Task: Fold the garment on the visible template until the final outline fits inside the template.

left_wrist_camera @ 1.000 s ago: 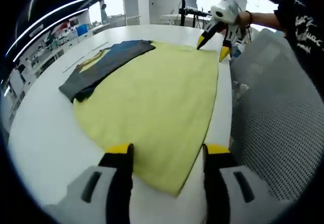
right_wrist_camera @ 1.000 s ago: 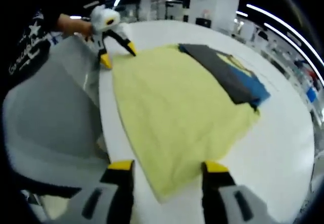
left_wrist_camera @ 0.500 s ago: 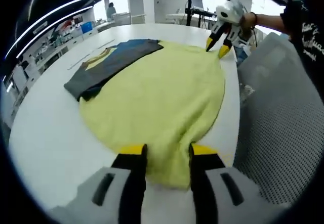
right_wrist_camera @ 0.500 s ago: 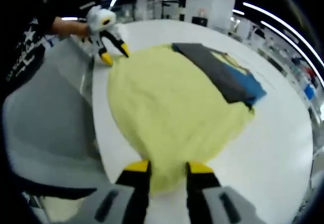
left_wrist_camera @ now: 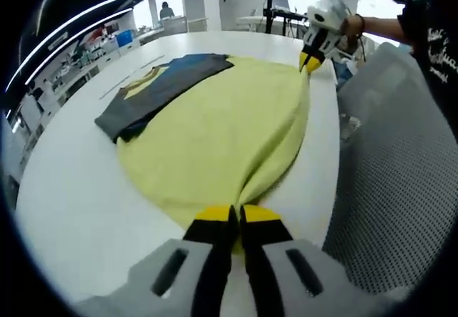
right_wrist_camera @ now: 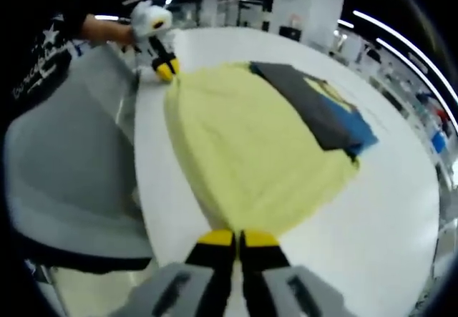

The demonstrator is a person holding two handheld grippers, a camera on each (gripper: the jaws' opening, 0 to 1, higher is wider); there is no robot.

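The yellow garment [left_wrist_camera: 222,134] lies spread across the white table [left_wrist_camera: 64,202], a broad sheet of soft cloth, and it sits right along the table's near edge, beside the grey mesh chair [left_wrist_camera: 401,167]. Both tongs are on it now, one at each end of that near edge. The left gripper [left_wrist_camera: 235,217] has its yellow-tipped jaws pressed together with a pinch of the yellow cloth caught between them, and you can see the fabric gather into a ridge running away from the tips. The right gripper [right_wrist_camera: 237,238] does the same at the opposite corner, jaws closed tight on the hem, the cloth bunching up towards them. In the left gripper view the right gripper [left_wrist_camera: 312,61] sits at the far corner of the garment, held by a hand [left_wrist_camera: 352,27] coming out of a black printed sleeve [left_wrist_camera: 429,38]. In the right gripper view the left gripper [right_wrist_camera: 167,68] is at the garment's far corner likewise. On the far side of the garment from the chair, a dark grey garment with blue and yellow patches [left_wrist_camera: 154,91] lies flat, its near edge overlapping the yellow cloth. Beyond the table, benches and shelving run off under bright ceiling strips.
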